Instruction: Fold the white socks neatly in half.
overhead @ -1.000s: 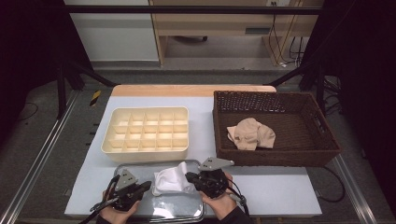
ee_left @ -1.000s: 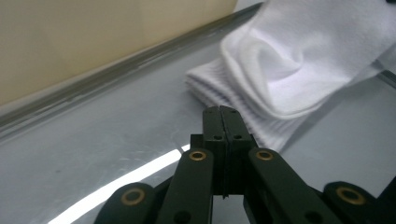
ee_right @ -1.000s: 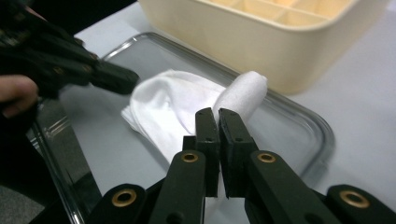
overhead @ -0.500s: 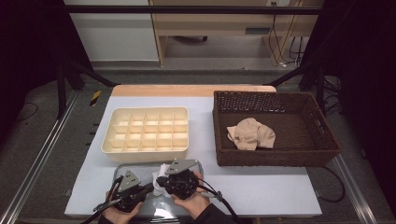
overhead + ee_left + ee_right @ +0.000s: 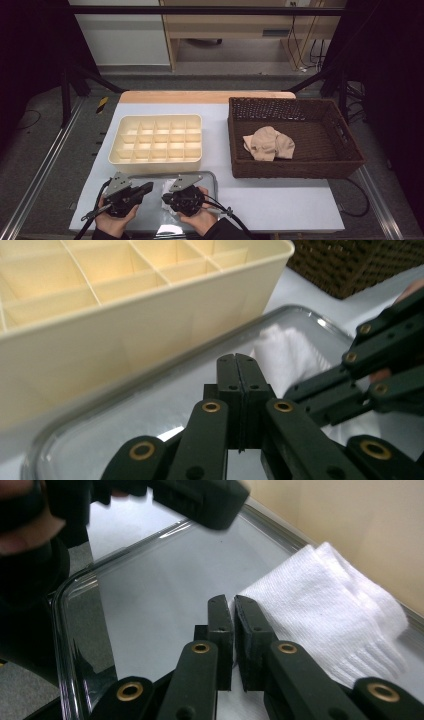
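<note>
Item: my left gripper (image 5: 131,192), over the near left part of the metal tray (image 5: 212,176); jaws pressed flat together, nothing between them. Item: my right gripper (image 5: 181,199), over the tray's middle, near the left one but apart from it; jaws all but closed, a thin slit between the pads, nothing gripped. Item: white folded cloth (image 5: 320,612), lying in the tray just to the right of my right jaws in the right gripper view, its near edge beside the right pad; whether it touches I cannot tell. In the left gripper view the cloth (image 5: 285,357) sits beyond my left jaws, with the right gripper's linkage crossing it. Item: cream divider box (image 5: 157,145), its near wall just beside the tray's far rim, so there is little room that way. Item: wicker basket (image 5: 300,167), right half of the desk (image 5: 280,205), holding a beige cloth (image 5: 267,143). Open room: bare desk right of the tray, in front of the basket; the tray's floor left of the white cloth is free.
</note>
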`<action>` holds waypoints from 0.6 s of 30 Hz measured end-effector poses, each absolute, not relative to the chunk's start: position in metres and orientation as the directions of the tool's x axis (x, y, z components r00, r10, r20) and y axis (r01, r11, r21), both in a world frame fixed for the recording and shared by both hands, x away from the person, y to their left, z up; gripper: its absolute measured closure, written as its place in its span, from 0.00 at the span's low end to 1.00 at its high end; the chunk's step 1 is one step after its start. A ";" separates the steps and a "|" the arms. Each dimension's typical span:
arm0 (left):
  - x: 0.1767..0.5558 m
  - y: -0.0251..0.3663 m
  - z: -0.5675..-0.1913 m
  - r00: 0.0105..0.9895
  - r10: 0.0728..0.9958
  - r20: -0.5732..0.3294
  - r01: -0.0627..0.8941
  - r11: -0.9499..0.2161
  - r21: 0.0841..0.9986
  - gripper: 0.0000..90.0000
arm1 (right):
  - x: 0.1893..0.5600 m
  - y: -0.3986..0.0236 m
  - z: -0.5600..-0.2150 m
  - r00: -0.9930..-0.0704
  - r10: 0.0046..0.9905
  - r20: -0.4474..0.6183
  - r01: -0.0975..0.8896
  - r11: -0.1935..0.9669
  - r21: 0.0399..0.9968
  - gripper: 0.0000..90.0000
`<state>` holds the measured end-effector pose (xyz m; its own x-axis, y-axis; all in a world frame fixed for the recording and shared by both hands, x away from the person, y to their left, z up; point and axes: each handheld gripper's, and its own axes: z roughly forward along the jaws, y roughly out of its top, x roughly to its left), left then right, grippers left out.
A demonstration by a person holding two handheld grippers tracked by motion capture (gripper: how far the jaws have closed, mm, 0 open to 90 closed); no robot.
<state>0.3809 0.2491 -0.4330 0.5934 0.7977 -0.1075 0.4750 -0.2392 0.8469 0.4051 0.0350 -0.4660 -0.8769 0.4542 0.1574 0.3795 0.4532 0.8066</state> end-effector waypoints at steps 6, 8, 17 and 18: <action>0.390 0.229 -0.429 0.644 0.761 -0.072 0.445 -0.296 0.845 0.90 | 0.403 0.036 -0.467 -0.880 0.453 0.145 0.368 0.453 0.812 0.96; 0.393 0.222 -0.432 0.655 0.753 -0.056 0.442 -0.322 0.837 0.87 | 0.403 0.036 -0.467 -0.881 0.451 0.145 0.366 0.454 0.812 0.96; 0.405 0.212 -0.448 0.641 0.768 0.005 0.485 -0.410 0.772 0.74 | 0.401 0.035 -0.466 -0.886 0.438 0.152 0.368 0.464 0.806 0.96; 0.405 0.213 -0.450 0.636 0.772 0.001 0.489 -0.404 0.773 0.75 | 0.401 0.034 -0.466 -0.888 0.434 0.153 0.367 0.465 0.806 0.95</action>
